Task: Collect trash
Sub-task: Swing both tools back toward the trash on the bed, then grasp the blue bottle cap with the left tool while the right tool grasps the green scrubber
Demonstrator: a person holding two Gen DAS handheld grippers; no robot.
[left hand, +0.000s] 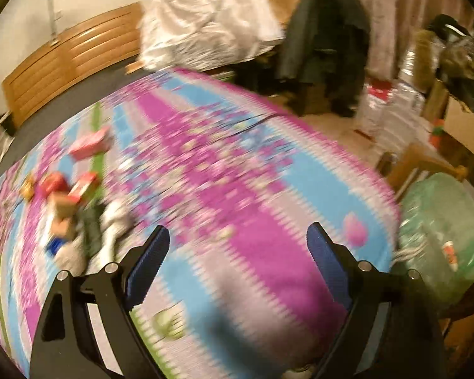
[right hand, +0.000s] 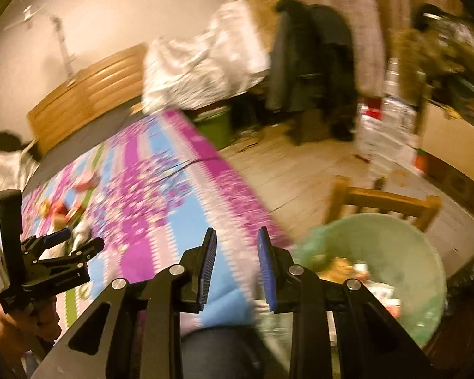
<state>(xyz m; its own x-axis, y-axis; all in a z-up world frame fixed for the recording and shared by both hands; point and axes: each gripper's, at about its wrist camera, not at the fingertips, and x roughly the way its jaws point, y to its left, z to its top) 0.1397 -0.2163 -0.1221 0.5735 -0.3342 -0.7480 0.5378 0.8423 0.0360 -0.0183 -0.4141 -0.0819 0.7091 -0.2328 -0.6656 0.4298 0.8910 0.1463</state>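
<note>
While the trash pile (left hand: 72, 208) lies on the patterned bedspread (left hand: 237, 164), both grippers are empty: left gripper (left hand: 237, 252) wide apart, right gripper (right hand: 237, 265) narrowly parted beside the green bin bag (right hand: 379, 252). Next, I judge: reach for another piece.

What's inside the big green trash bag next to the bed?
Inside the big green plastic trash bag lie a few blurry scraps: something orange-brown and white-and-red wrappers. The right gripper covers the bag's near side, so what's there is hidden.

Trash pile (left hand: 69, 208) on bedspread (left hand: 237, 164), left side; bin (left hand: 442, 230) on floor right of bed; headboard (left hand: 72, 60) behind; chair (right hand: 385, 202) behind bin
</note>
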